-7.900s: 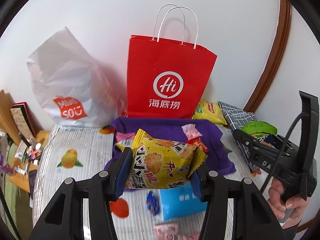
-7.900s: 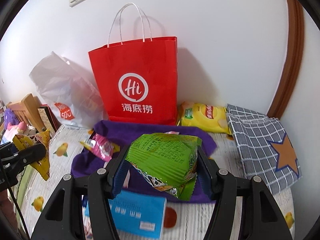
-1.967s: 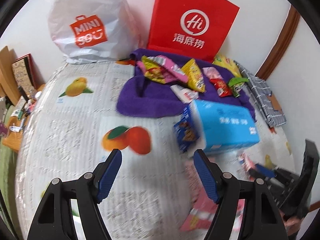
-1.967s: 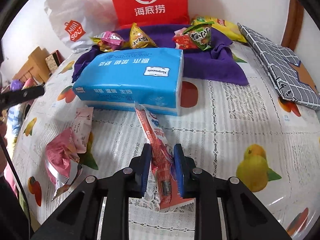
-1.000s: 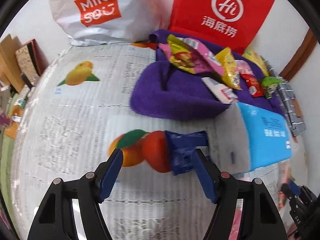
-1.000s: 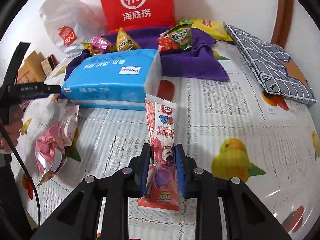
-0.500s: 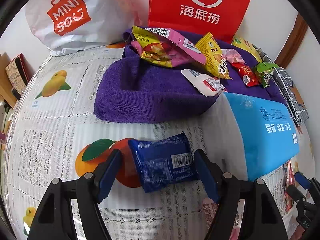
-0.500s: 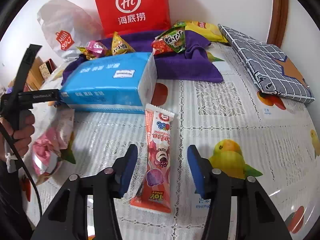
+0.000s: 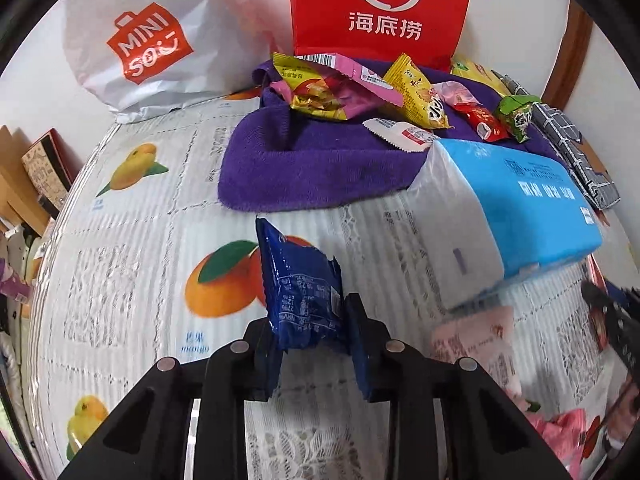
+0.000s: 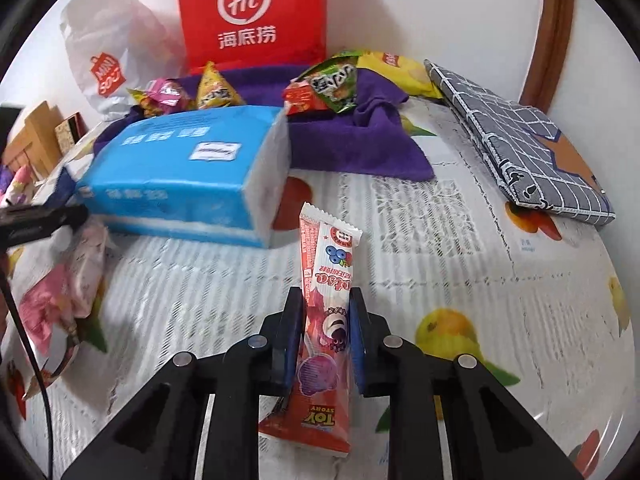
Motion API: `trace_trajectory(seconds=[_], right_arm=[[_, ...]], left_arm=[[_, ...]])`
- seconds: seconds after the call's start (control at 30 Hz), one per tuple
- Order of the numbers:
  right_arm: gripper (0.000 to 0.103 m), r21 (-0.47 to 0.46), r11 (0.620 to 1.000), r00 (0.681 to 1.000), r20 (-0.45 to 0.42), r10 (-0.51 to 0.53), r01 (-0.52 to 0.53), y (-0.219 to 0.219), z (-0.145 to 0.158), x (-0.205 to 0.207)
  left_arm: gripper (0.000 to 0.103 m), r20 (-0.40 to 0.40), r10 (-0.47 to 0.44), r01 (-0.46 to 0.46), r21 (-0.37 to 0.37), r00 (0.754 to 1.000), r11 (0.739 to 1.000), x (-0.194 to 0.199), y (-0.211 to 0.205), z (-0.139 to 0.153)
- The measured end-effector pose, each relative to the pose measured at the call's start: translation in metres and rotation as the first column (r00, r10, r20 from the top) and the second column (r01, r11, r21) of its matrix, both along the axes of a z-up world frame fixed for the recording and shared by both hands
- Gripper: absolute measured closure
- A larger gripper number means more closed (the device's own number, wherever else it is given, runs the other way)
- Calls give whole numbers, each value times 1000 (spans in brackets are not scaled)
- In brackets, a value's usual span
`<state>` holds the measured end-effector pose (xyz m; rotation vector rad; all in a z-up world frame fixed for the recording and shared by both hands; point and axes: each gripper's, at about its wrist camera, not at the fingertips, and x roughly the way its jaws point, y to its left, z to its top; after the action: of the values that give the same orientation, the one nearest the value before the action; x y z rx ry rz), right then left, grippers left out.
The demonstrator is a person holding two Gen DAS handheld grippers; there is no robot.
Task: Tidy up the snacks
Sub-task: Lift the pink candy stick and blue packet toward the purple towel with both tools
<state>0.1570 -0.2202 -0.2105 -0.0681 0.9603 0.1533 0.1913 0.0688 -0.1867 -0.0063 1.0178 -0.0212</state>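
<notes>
Left wrist view: the left gripper [image 9: 309, 326] has its fingers pressed against both sides of a blue snack packet [image 9: 298, 284], which stands on edge between them above the fruit-print tablecloth [image 9: 132, 240]. Ahead of the fingertips lies a purple towel [image 9: 312, 160] carrying a pink-and-yellow packet [image 9: 328, 86], a yellow packet [image 9: 418, 92], a white sachet [image 9: 400, 134], a red packet [image 9: 482, 124] and a green packet [image 9: 516, 114]. To the right of the fingers a blue tissue pack [image 9: 516, 208] lies on the cloth, its near end close to the packet; pink wrappers [image 9: 476, 340] lie blurred at the lower right. Behind the towel a red paper bag [image 9: 380, 8] stands upright, with a white shopping bag [image 9: 148, 40] to its left; what either holds cannot be seen. In the right wrist view the right gripper [image 10: 325, 330] is clamped on a long pink candy packet [image 10: 326, 300], whose top points forward past the fingertips. The tissue pack [image 10: 184, 168] sits ahead to the left, between the fingers and the towel [image 10: 360, 140]. A grey checked pouch [image 10: 520, 140] lies far right, a yellow chip bag [image 10: 396, 68] beyond.
</notes>
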Motion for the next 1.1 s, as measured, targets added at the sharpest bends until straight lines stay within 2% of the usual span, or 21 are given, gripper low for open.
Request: trace_trajectory(seconds=[0.03,0.1,0.13,0.23,0.33,0.4,0.43,0.5,0.8,1.1], right_arm=[[80,6,1000,1000,5,-5,5,-1,-1,2],[80,11,1000,1000,14,-11,11,-1,-1,3],[80,13,1000,1000,16,-12,12,-2,-1,3],[80,35,999,1000,12,-14,14,-5,-1,4],[79,46,999,1000,9,-15,14,-6,-1,4],[79,36,999,1000,9,-12,12,-5,-2,4],[78,29,1000,1000,10,-9,9,-4,-2,4],[78,26,1000,1000,10,-9,8,-4,-2,4],[78,10,1000,1000,14,-11,11,0,-2,3],[77,31,999,1000,11,-12,12,-5,-2,4]], left_arm=[[71,4,1,-1,-6,1000,1000,-1,0,0],[52,9,-13,13,-41,1000,999,1,-2,-1],[48,13,-20,21,-55,1000,998,2,-5,-2],[45,47,-18,17,12,999,1000,3,-15,-6],[52,83,-6,5,8,997,1000,0,-15,-6],[68,103,7,-8,7,995,1000,-4,-12,-5],[70,109,12,-13,5,994,1000,-5,-11,-5],[83,114,22,-22,-4,993,1000,-5,-9,-5],[83,116,34,-29,-49,993,998,-5,-3,-5],[87,118,44,-39,-42,992,998,-5,-4,-5]])
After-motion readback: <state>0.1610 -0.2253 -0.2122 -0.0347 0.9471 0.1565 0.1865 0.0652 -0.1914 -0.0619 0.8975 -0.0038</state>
